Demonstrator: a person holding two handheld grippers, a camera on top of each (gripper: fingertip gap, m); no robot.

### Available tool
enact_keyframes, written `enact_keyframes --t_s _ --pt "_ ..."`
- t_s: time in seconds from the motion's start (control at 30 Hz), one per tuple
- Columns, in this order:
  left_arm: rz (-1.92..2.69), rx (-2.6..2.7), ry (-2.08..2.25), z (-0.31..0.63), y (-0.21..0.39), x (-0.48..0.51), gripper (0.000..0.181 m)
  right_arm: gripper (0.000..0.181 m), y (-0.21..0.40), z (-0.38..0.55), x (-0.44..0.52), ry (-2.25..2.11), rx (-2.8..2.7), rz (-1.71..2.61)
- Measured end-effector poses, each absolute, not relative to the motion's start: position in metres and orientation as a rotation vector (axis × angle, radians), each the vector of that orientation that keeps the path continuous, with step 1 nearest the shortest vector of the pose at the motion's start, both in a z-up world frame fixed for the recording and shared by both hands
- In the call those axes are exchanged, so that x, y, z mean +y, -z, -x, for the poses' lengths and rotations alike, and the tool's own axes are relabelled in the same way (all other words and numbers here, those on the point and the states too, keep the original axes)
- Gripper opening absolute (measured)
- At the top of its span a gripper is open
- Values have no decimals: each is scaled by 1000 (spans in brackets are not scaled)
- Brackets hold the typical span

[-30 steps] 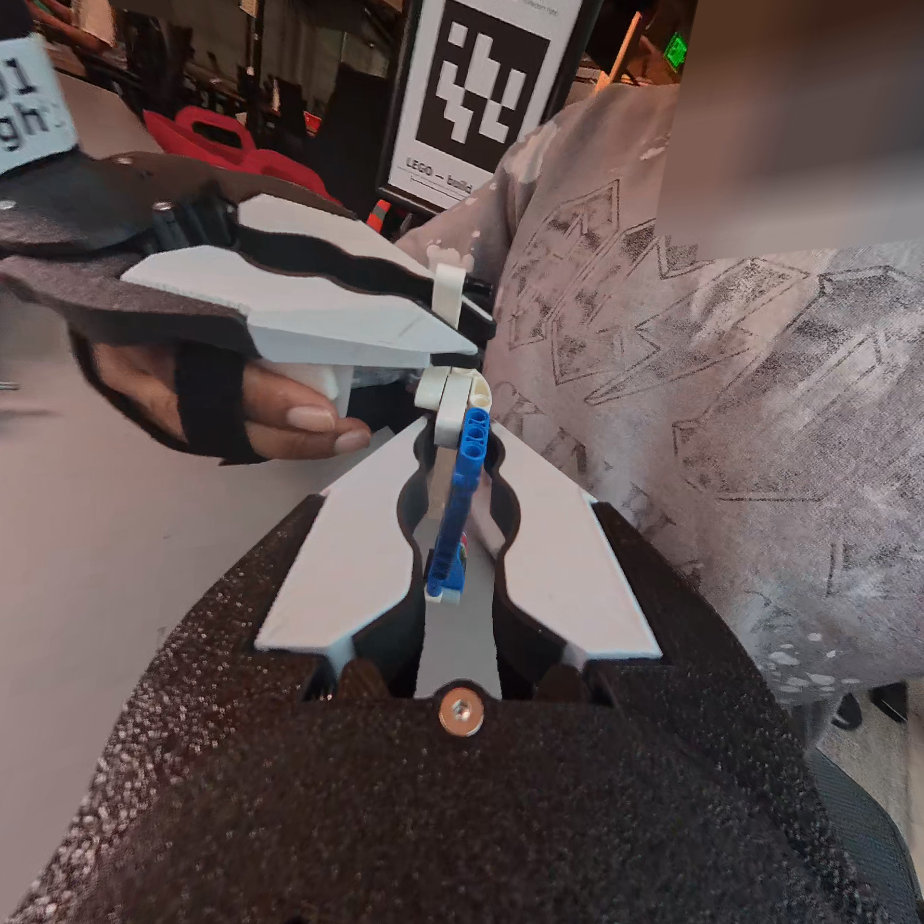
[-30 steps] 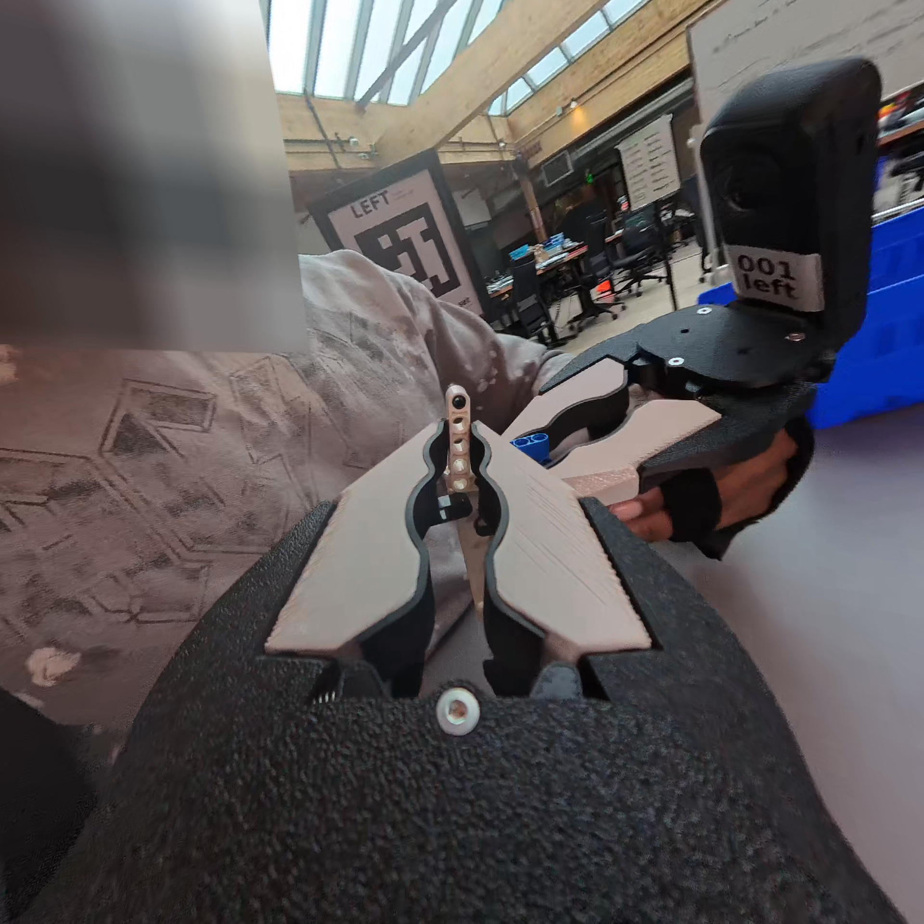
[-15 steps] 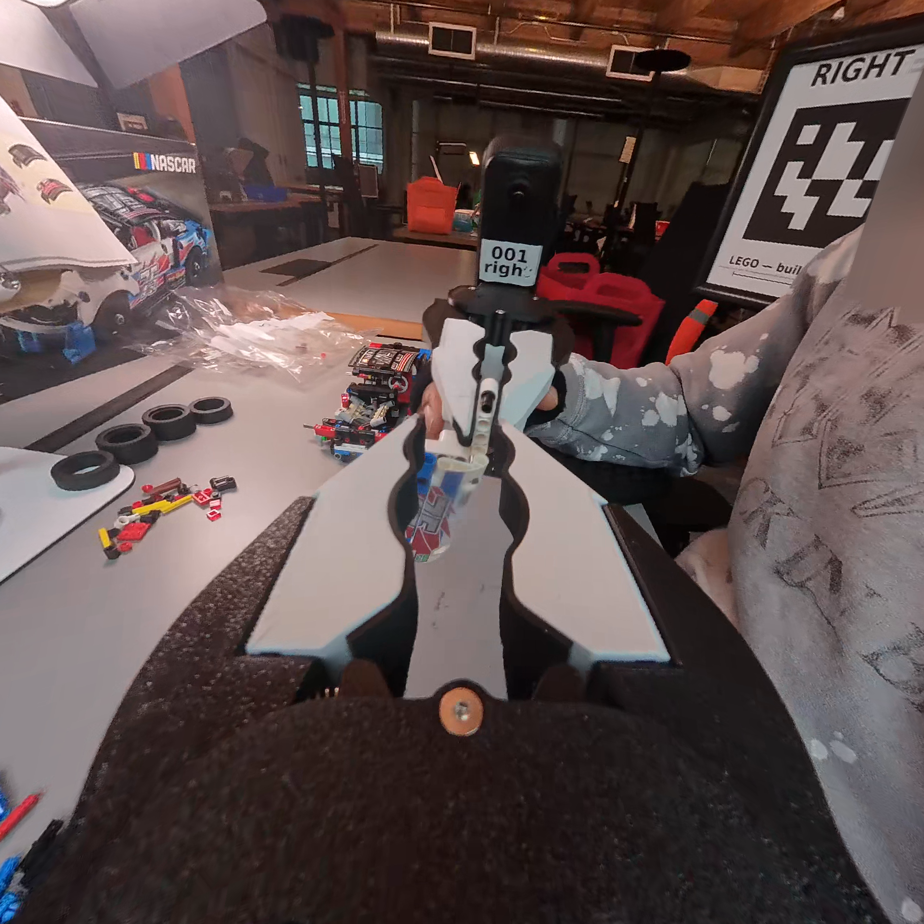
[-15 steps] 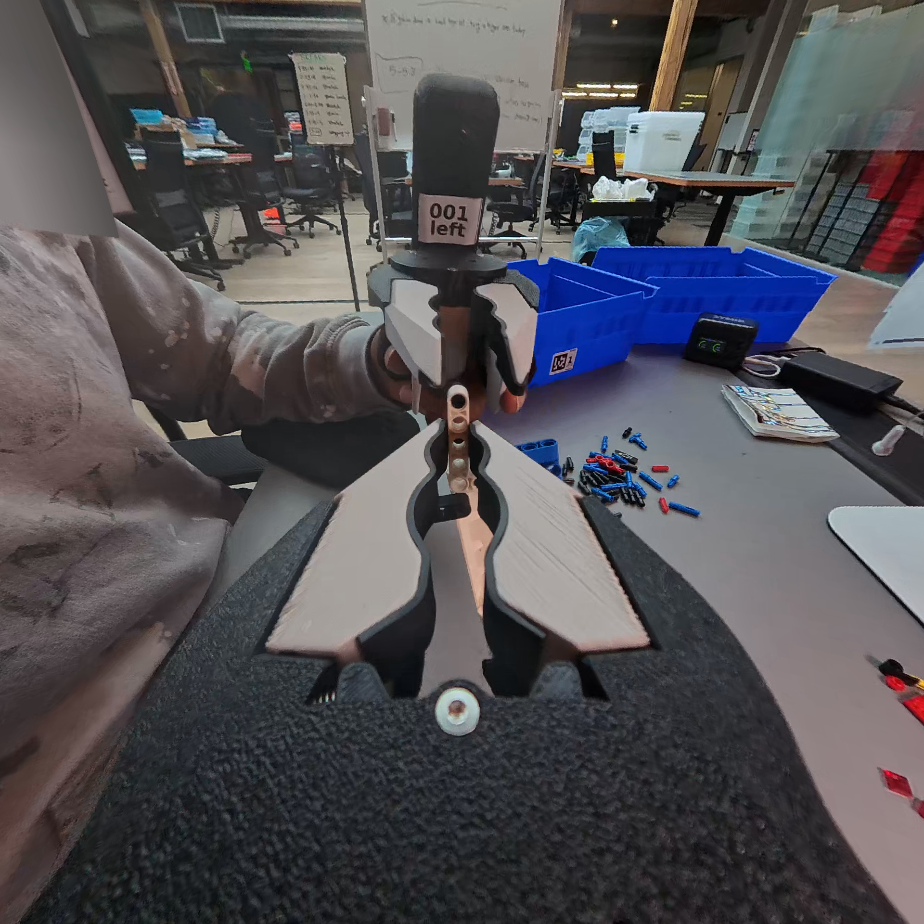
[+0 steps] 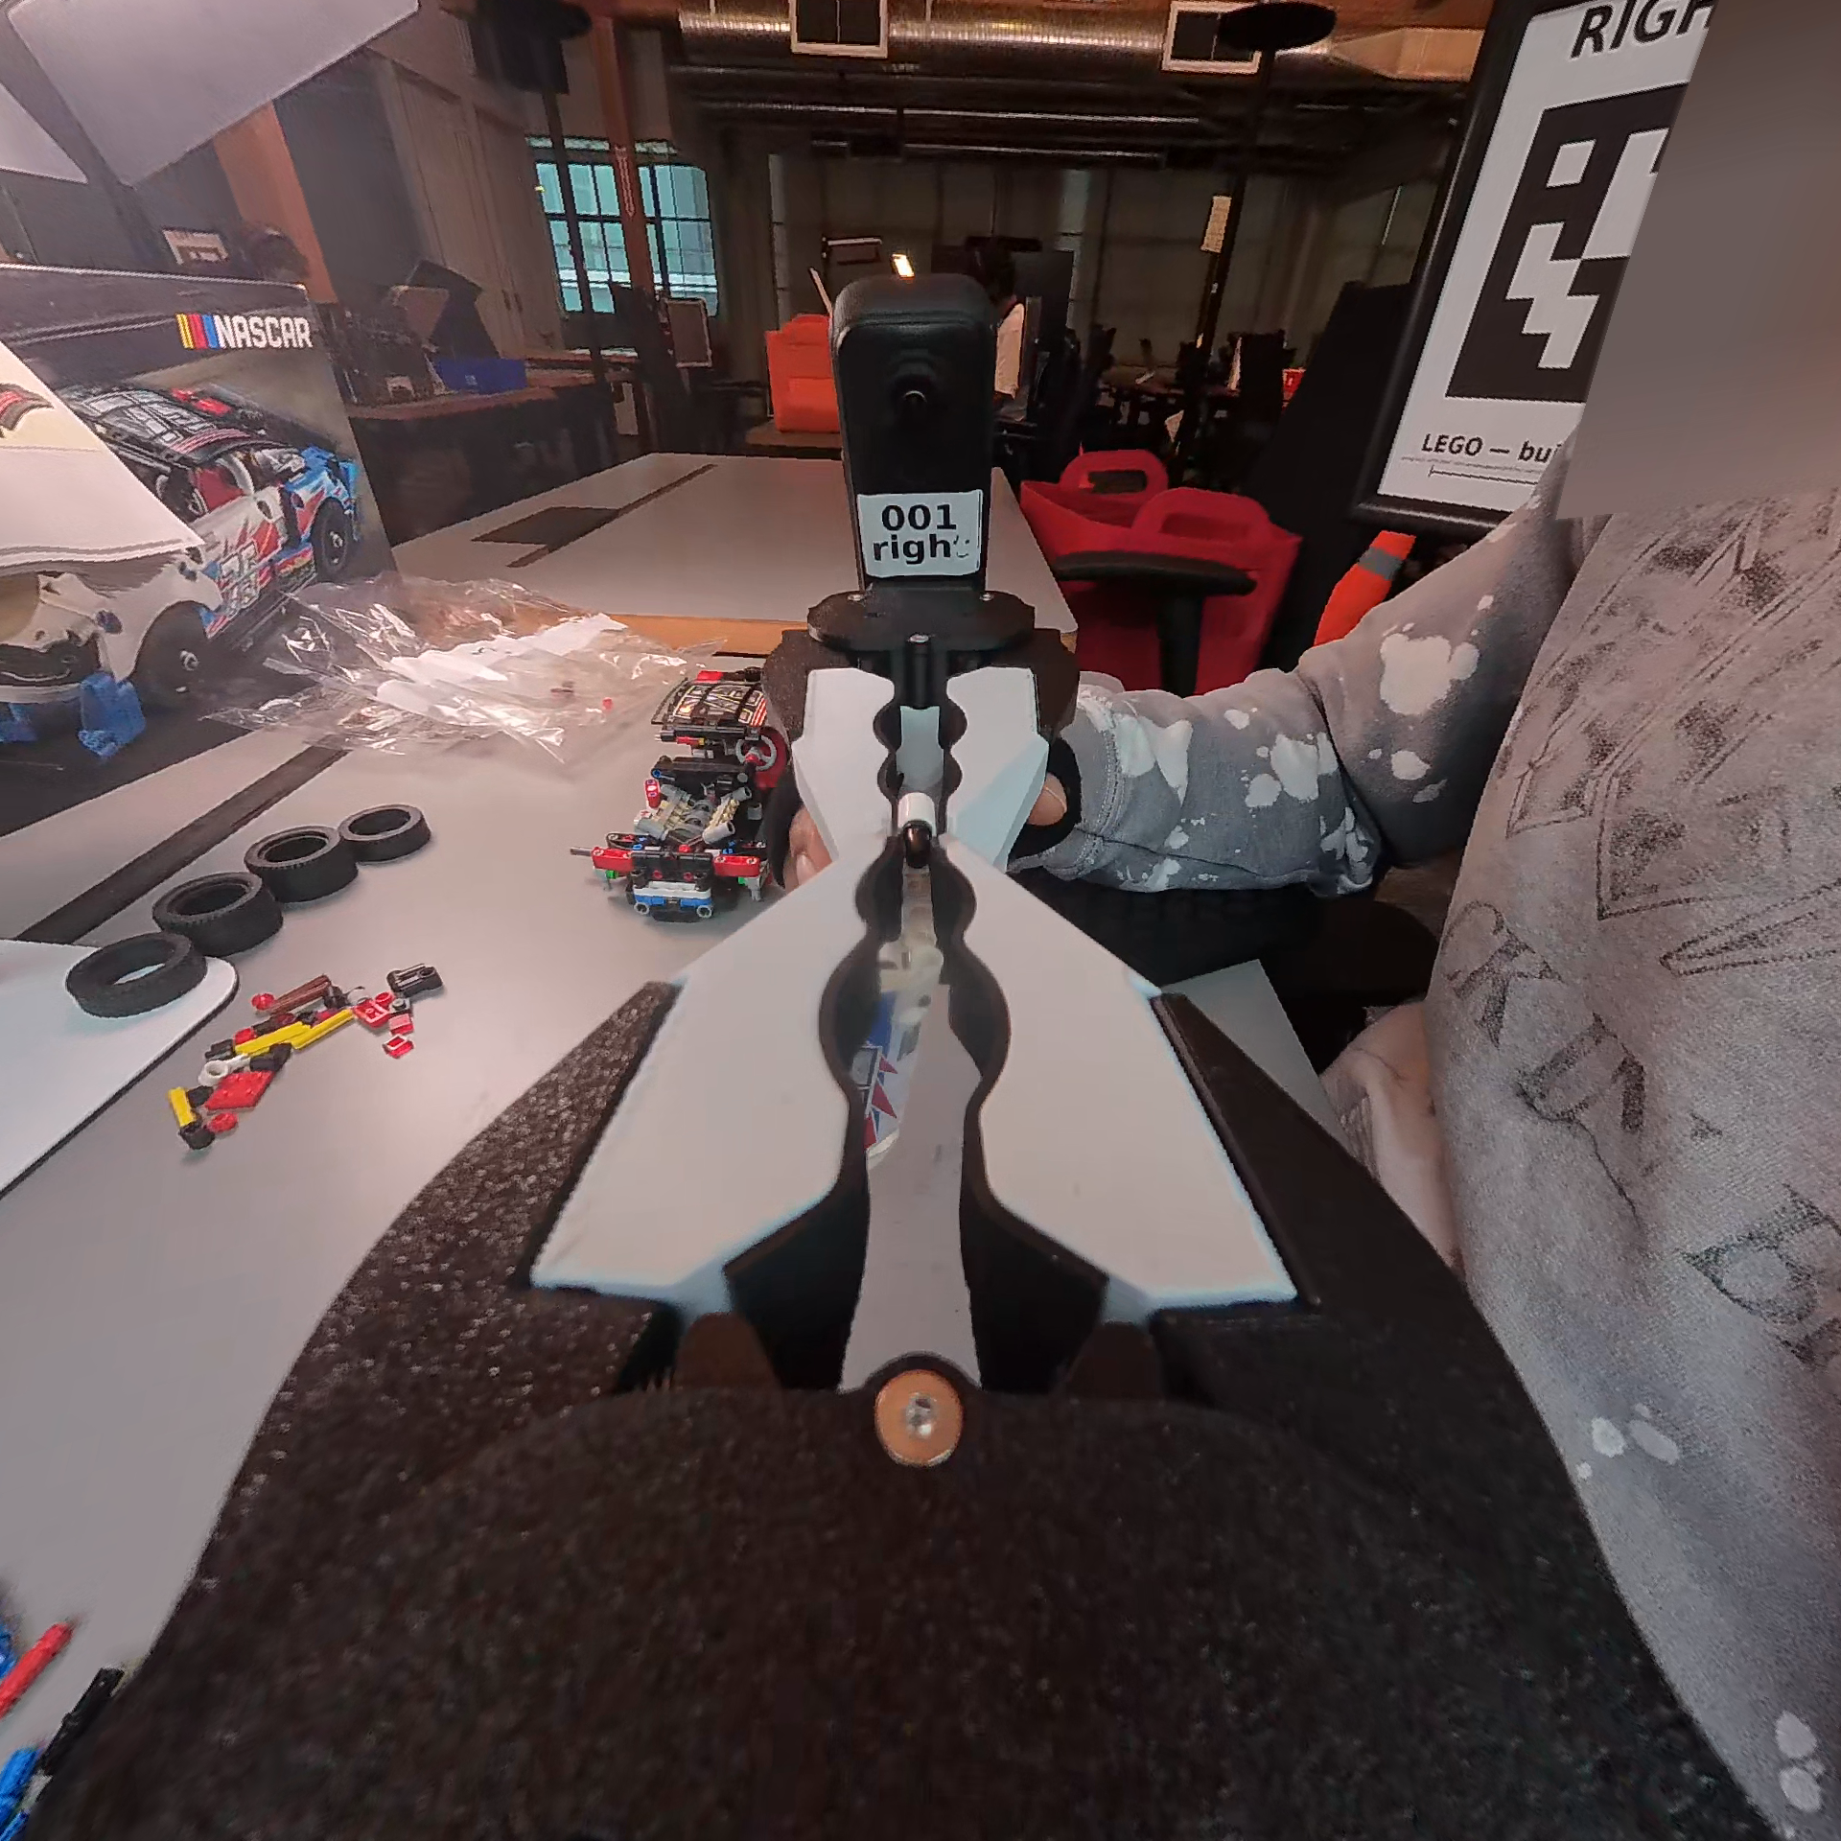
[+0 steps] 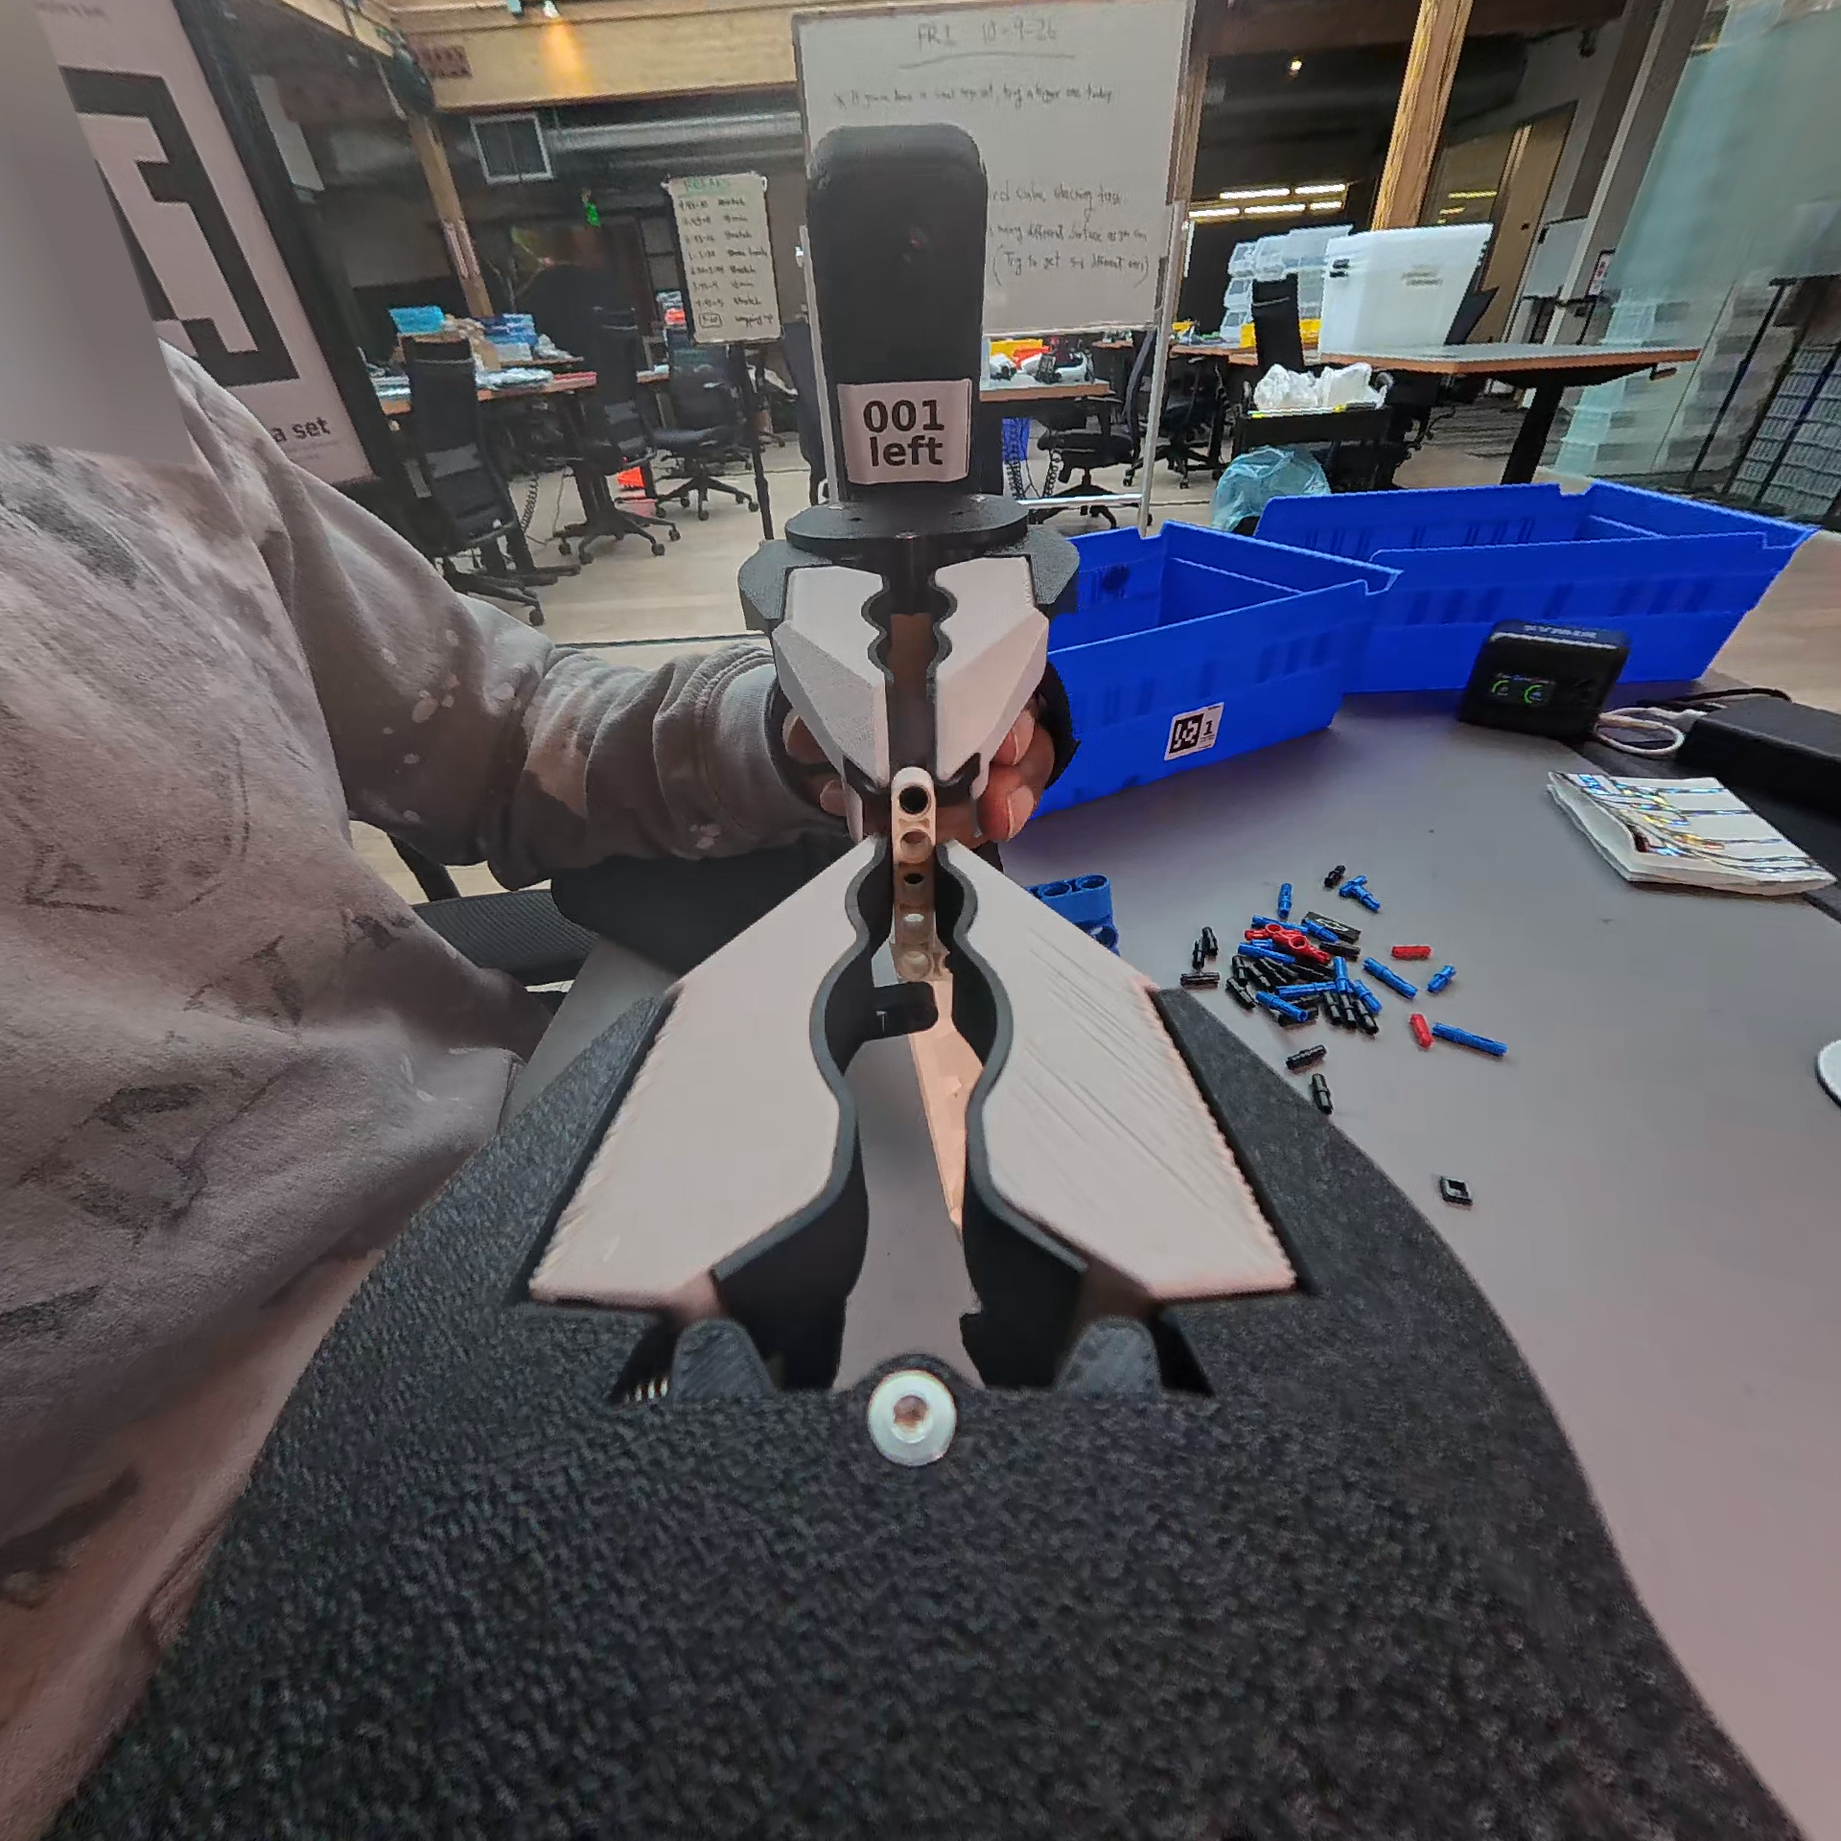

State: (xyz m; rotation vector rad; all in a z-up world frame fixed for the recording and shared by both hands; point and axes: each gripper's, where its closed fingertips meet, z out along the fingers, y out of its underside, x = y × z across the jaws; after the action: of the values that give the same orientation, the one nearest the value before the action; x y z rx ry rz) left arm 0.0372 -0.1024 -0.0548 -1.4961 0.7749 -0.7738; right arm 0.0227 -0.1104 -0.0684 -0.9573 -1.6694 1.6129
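Two grippers met tip to tip above the near edge of the grey table, each pinching a small building-brick piece. The left gripper was pressed together on a white printed piece with red and blue markings, held upright between its fingers. The right gripper was clamped on a pale holed beam, whose round end stuck out past the fingertips and sat right at the tips of the left gripper opposite. Whether the two pieces actually touched could not be told.

Left of the left gripper stood a partly built toy car, with four black tyres and a scatter of red, yellow and black bricks farther left. Beside the right gripper lay a heap of blue, black and red pins, a folded booklet, and blue bins behind.
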Motion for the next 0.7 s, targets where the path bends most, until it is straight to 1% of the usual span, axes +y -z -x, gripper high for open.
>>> enact_keyframes --t_s 0.33,0.43,0.5,0.7 --pt "1525 764 812 -38 57 -103 2 8 70 -24 -111 -1554 -1693 926" --pt "1555 793 807 -38 62 -104 1 14 70 -26 -115 -1545 -1706 899" --pt "1566 800 823 -39 64 -106 1 10 72 -26 -115 -1523 -1722 897" --pt "1601 818 785 -38 65 -107 2 7 71 -27 -112 -1533 -1718 875"
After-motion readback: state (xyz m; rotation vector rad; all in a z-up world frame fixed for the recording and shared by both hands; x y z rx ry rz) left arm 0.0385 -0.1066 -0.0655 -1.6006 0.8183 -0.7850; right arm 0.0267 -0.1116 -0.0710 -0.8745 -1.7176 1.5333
